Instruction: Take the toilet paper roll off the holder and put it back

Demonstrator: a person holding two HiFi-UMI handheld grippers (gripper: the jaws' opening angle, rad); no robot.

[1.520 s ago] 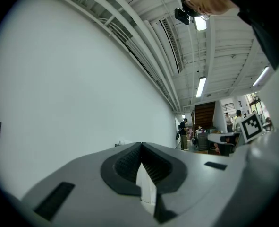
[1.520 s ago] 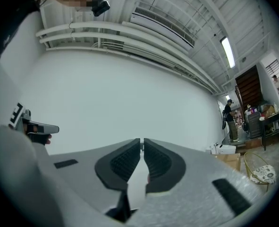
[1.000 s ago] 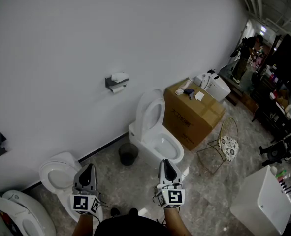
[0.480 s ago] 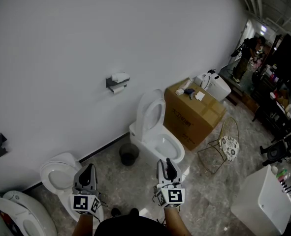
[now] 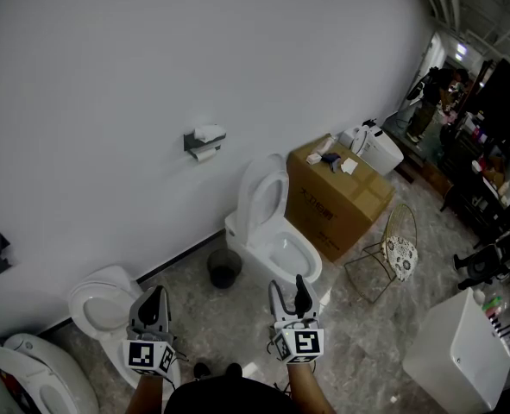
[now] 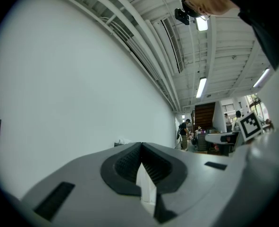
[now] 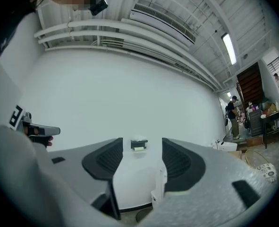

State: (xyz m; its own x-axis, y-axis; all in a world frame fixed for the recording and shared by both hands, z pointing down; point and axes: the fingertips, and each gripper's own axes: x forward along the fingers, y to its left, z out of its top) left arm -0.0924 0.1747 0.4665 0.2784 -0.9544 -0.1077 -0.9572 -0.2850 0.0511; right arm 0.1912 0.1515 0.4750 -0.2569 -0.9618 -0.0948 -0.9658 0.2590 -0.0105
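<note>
The toilet paper roll hangs in a dark wall holder on the white wall, above and left of the upright-lid toilet; a second white roll rests on the holder's top. In the right gripper view the holder shows far off, framed between the jaws. My right gripper is low in the head view, its jaws opening with nothing between them. My left gripper is beside it at the left, shut and empty, and is also seen in its own view.
A cardboard box stands right of the toilet, with a wire chair in front of it. A small dark bin sits on the floor by the wall. Two more toilets are at the lower left. A person stands far back right.
The right gripper's jaws have parted from shut to a clear gap. The left gripper has stayed where it was, shut.
</note>
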